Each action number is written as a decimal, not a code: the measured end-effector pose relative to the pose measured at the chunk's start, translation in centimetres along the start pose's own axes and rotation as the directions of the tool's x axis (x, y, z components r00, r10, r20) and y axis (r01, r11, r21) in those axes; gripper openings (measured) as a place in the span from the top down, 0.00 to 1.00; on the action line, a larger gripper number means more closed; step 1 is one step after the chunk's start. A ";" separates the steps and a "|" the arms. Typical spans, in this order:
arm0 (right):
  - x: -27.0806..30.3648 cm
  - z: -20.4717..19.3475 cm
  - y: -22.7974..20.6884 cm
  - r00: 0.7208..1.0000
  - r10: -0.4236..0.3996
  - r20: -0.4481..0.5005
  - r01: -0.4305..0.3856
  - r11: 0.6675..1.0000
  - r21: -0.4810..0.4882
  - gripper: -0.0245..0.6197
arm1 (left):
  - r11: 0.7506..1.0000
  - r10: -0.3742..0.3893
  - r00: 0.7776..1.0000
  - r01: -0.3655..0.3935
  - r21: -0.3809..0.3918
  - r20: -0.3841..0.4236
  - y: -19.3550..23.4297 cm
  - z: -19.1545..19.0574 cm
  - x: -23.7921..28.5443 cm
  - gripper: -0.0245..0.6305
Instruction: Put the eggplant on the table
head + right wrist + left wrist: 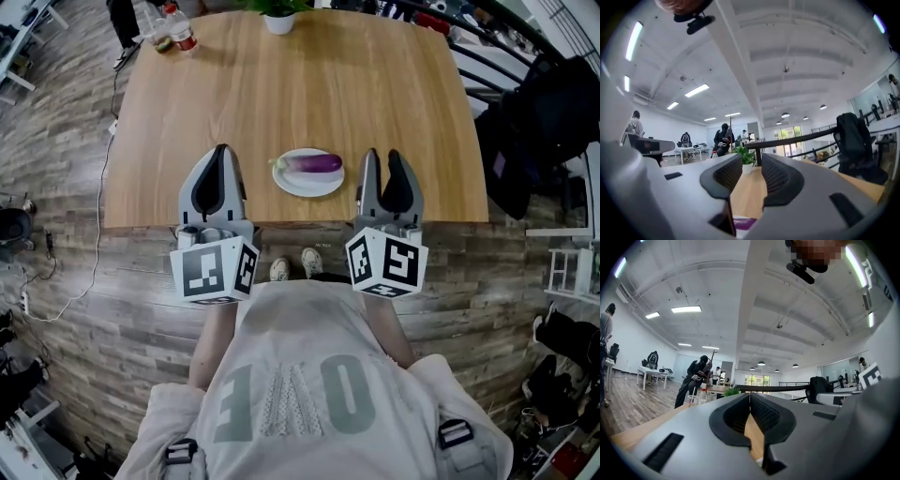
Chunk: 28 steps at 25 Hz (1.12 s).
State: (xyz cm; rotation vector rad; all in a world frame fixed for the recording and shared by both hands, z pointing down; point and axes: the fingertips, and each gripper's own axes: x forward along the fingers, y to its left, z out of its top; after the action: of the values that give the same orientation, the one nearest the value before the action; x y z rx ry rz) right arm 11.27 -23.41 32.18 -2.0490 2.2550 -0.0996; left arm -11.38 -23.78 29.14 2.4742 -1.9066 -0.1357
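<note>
A purple eggplant [315, 164] with a green stem lies on a white plate [298, 185] near the front edge of the wooden table [281, 84]. My left gripper [221, 150] hovers just left of the plate, its jaws shut with nothing between them; in the left gripper view [749, 395] the tips meet. My right gripper [382, 156] hovers just right of the plate, open and empty. In the right gripper view [752, 161] the eggplant [744, 223] and the plate [742, 234] show low between the jaws.
A potted plant [278, 17] stands at the table's far edge, with a bottle [181, 28] and a jar [161, 41] at the far left corner. A chair draped with a black jacket [548, 103] stands to the right. Several people are far off in the room.
</note>
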 end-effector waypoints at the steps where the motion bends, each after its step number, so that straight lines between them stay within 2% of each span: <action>1: -0.3 1.0 0.7 0.999 0.012 0.029 -0.012 0.999 -0.032 0.76 | 1.000 -0.009 1.000 0.009 0.003 0.005 -0.3 0.2 0.1 0.95; 6: -0.8 3.4 4.1 0.993 0.081 0.090 -0.065 0.984 -0.167 0.90 | 0.998 -0.052 0.996 0.050 0.030 0.068 -1.9 1.7 -0.1 0.95; 12: -0.8 2.7 6.0 0.988 0.142 0.052 -0.127 0.965 -0.231 0.93 | 0.994 -0.103 0.990 0.098 0.054 0.097 -3.7 2.4 -0.1 0.95; 19: -0.8 2.5 6.8 0.983 0.178 0.039 -0.165 0.960 -0.227 0.93 | 0.991 -0.122 0.988 0.116 0.063 0.098 -4.3 2.5 0.1 0.95; 28: -0.5 2.4 6.6 0.987 0.159 0.034 -0.150 0.971 -0.183 0.93 | 0.991 -0.129 0.987 0.125 0.055 0.093 -4.3 2.2 0.2 0.95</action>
State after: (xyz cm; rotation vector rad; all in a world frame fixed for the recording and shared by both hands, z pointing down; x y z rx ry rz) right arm 5.02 -22.21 29.12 -1.9214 2.4652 0.1699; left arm -7.35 -22.83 26.66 2.6688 -1.8063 -0.2157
